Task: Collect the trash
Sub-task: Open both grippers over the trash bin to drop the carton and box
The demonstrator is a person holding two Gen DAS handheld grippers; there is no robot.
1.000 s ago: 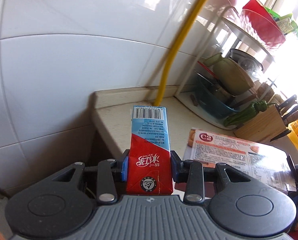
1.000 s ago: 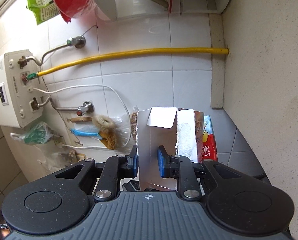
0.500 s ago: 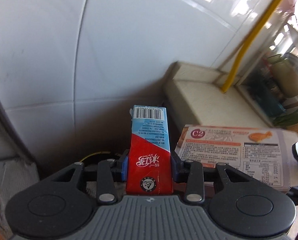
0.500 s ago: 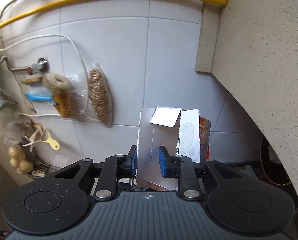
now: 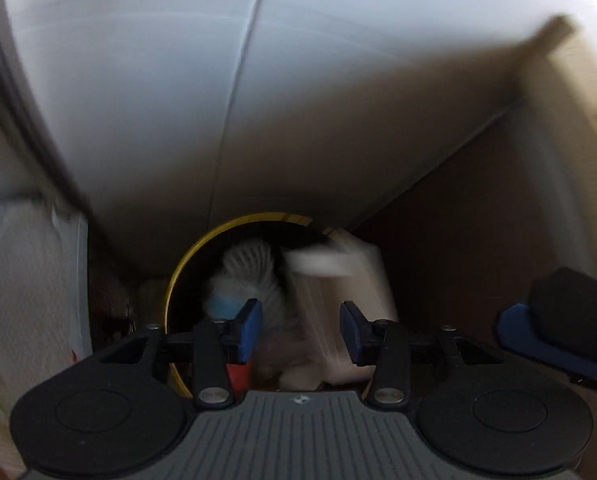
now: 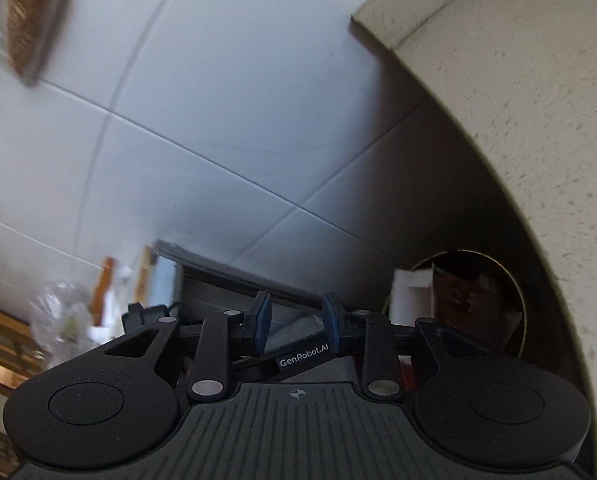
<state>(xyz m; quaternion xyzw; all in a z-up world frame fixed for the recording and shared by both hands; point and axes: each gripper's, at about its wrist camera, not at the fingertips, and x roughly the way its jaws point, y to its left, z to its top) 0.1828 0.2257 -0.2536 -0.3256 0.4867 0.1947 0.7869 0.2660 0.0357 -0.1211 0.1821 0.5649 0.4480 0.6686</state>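
left gripper: jaws opening, nothing clamped, above yellow-rimmed bin | right gripper: jaws opening, empty, beside bin | white carton: blurred, in bin mouth

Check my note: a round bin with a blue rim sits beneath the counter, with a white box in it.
Not quite: the rim is yellow, not blue, as the left wrist view shows. The round bin does sit beneath the counter, with a white box in it.

A round, yellow-rimmed dark trash bin stands low against the white tiled wall, beside the speckled beige stone counter. Inside lie a blurred white carton and white netted wrapping.
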